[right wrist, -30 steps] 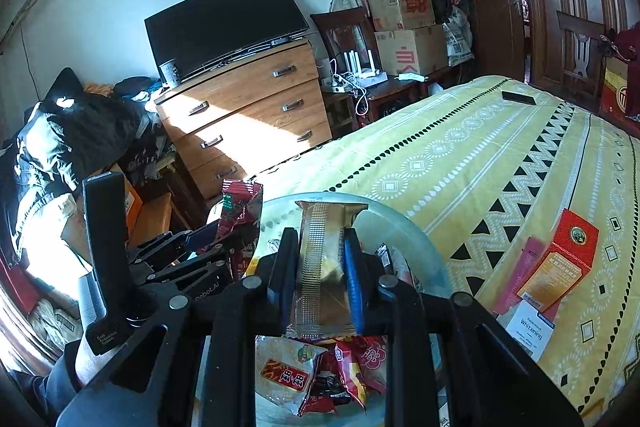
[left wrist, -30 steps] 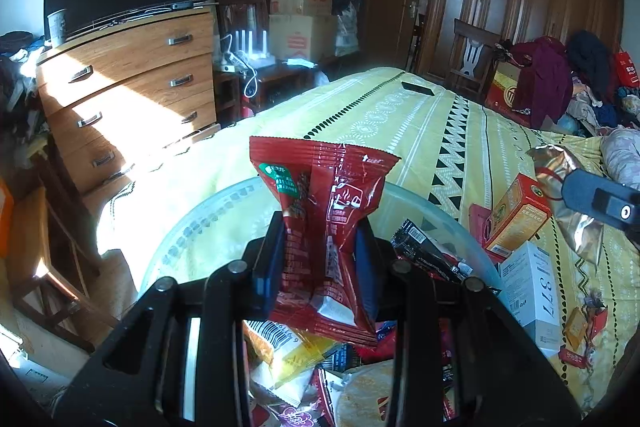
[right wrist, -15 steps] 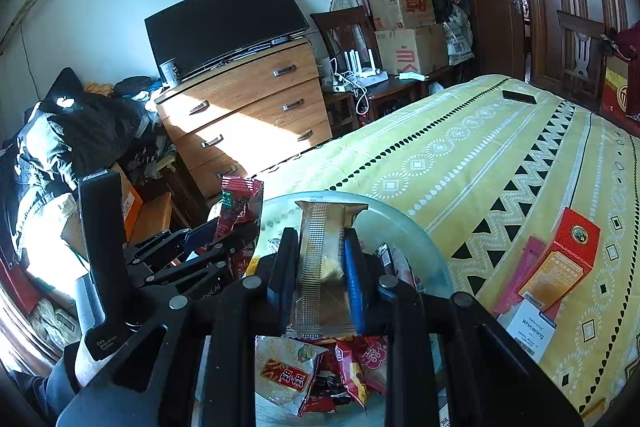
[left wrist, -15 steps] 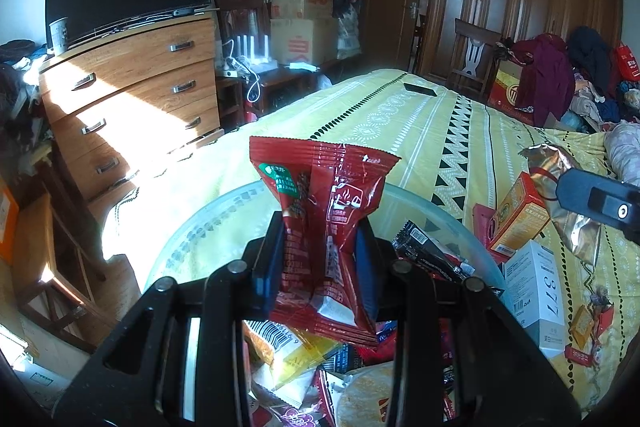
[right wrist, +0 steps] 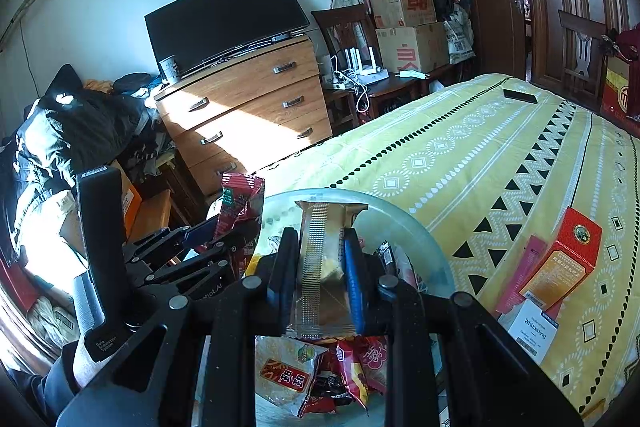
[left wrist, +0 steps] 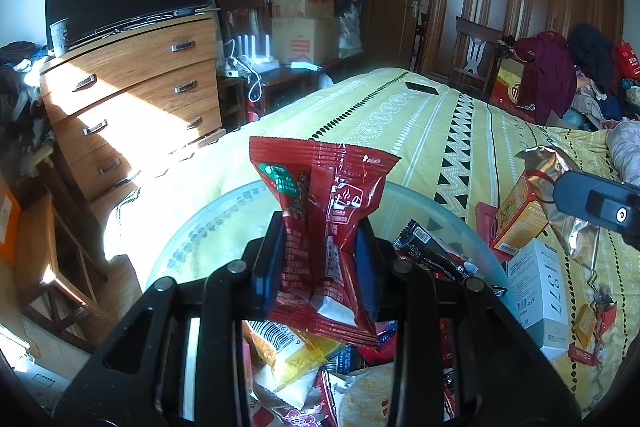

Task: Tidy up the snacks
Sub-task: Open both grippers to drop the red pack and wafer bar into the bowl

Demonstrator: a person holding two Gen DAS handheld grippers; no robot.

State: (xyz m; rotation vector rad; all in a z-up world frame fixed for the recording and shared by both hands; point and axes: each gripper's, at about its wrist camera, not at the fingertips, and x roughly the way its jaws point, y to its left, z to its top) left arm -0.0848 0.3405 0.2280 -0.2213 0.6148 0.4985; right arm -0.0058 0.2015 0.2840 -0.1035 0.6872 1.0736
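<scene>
My left gripper (left wrist: 320, 259) is shut on a red snack packet (left wrist: 320, 211), held upright above a clear glass bowl (left wrist: 216, 223) full of mixed snack packets (left wrist: 304, 359). In the right wrist view my right gripper (right wrist: 318, 267) is shut on a gold foil snack packet (right wrist: 322, 259) over the same glass bowl (right wrist: 416, 231). The left gripper (right wrist: 192, 251) with its red packet (right wrist: 240, 195) shows at the left there. More packets (right wrist: 304, 371) lie in the bowl below.
The bowl rests on a bed with a yellow patterned cover (left wrist: 432, 131). An orange box (left wrist: 520, 215), a white box (left wrist: 536, 291) and a gold foil bag (left wrist: 560, 187) lie at the right. A wooden dresser (left wrist: 132, 95) with a television stands to the left.
</scene>
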